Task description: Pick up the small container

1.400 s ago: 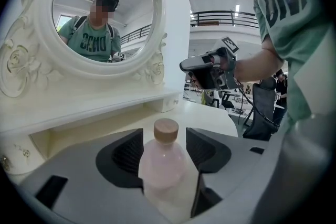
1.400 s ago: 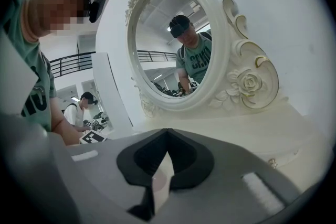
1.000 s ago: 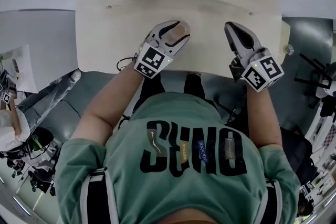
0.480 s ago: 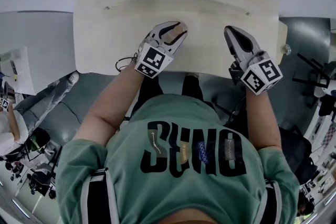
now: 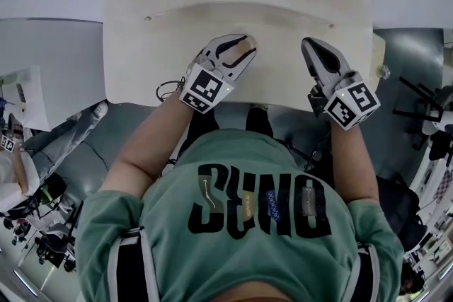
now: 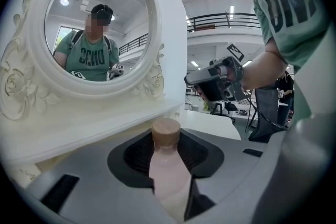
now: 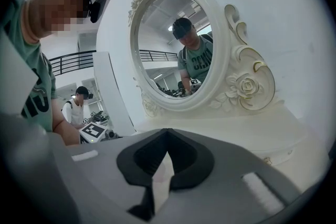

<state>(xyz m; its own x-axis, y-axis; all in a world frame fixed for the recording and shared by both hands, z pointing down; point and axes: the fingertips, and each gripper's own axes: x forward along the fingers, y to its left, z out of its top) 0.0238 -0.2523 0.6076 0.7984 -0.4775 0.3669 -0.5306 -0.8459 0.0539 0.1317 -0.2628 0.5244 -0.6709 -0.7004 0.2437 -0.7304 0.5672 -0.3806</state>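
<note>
The small container (image 6: pixel 166 168) is a pale pink bottle with a brown round cap. It stands between the jaws of my left gripper (image 6: pixel 167 155), and the pads press on its sides. From the head view the left gripper (image 5: pixel 243 47) holds the container (image 5: pixel 241 49) over the front middle of the white dressing table (image 5: pixel 141 53). My right gripper (image 5: pixel 312 47) hovers over the table to the right, jaws together and empty. In the right gripper view, the right gripper (image 7: pixel 164 162) shows only a thin slit between its pads.
An oval mirror (image 6: pixel 97 29) in a carved white frame stands at the back of the table, also in the right gripper view as the mirror (image 7: pixel 178 44). A small knob (image 5: pixel 386 70) sits at the table's right corner. Grey floor and other people's workstations lie around.
The left gripper's jaws have drawn in onto the container. Both grippers stay at about the same places over the table.
</note>
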